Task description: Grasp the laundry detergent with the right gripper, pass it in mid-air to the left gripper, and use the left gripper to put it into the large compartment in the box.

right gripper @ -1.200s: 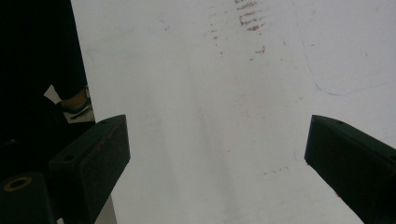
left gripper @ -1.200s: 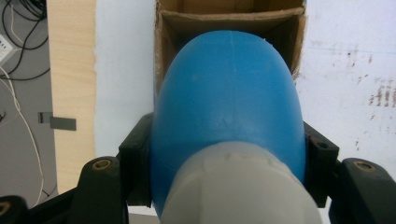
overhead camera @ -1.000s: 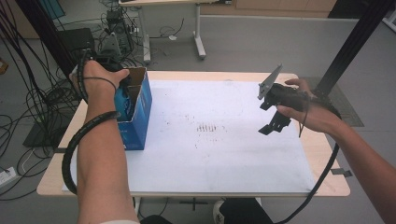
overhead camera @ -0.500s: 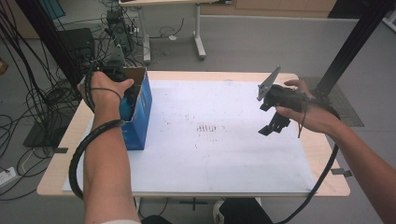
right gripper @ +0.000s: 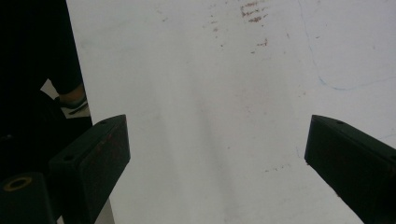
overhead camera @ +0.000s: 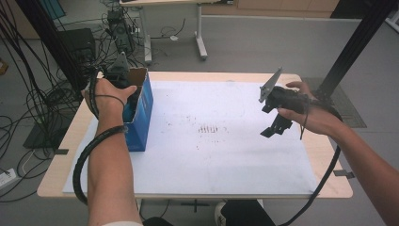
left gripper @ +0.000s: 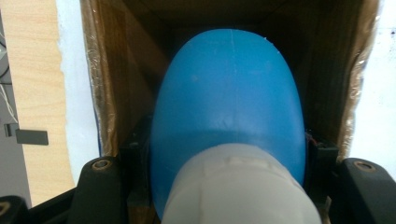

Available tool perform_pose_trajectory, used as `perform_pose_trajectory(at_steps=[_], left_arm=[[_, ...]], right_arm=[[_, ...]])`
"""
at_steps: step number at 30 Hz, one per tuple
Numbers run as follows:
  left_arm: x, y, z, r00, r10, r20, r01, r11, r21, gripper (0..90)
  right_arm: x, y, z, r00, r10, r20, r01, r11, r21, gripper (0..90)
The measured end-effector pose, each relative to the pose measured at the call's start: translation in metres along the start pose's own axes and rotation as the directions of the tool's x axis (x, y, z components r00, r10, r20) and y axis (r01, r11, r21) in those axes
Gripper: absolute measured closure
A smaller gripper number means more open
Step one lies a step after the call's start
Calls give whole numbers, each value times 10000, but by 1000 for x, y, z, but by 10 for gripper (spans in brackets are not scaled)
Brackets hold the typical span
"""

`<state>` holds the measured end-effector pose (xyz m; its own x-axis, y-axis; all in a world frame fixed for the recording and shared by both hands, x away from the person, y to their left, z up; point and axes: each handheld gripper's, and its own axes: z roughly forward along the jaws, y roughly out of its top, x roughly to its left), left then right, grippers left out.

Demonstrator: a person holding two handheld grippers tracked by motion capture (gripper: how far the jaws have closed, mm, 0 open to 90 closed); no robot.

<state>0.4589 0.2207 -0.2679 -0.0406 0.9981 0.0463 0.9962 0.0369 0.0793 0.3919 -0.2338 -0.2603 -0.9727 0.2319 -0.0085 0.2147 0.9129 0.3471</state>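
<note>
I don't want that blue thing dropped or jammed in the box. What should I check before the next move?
1. Left gripper shut on the blue object: ok.
2. Blue object inside the cardboard box: ok.
3. Object resting on the box floor: cannot tell.
4. Space between object and box walls: ok, dark gaps on both sides.
5. Right gripper open, holding nothing, above the white sheet: ok.

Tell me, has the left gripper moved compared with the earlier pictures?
Yes. The left gripper has gone down into the open top of the blue box, which stayed put; earlier it was above the rim.
</note>
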Motion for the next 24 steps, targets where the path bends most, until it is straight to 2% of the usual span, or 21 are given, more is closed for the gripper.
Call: perform_pose_trajectory(at_steps=[5,24], left_arm=[[0,-2,8,10000,65,-23,-65,10000,40,375],[1,-4,9,10000,39,5,-39,9999,-133,373]], right_arm=[[-1,-1,0,10000,24,-20,-24,10000,7,68],[-1,-4,-1,10000,90,-7,-90,10000,15,69]])
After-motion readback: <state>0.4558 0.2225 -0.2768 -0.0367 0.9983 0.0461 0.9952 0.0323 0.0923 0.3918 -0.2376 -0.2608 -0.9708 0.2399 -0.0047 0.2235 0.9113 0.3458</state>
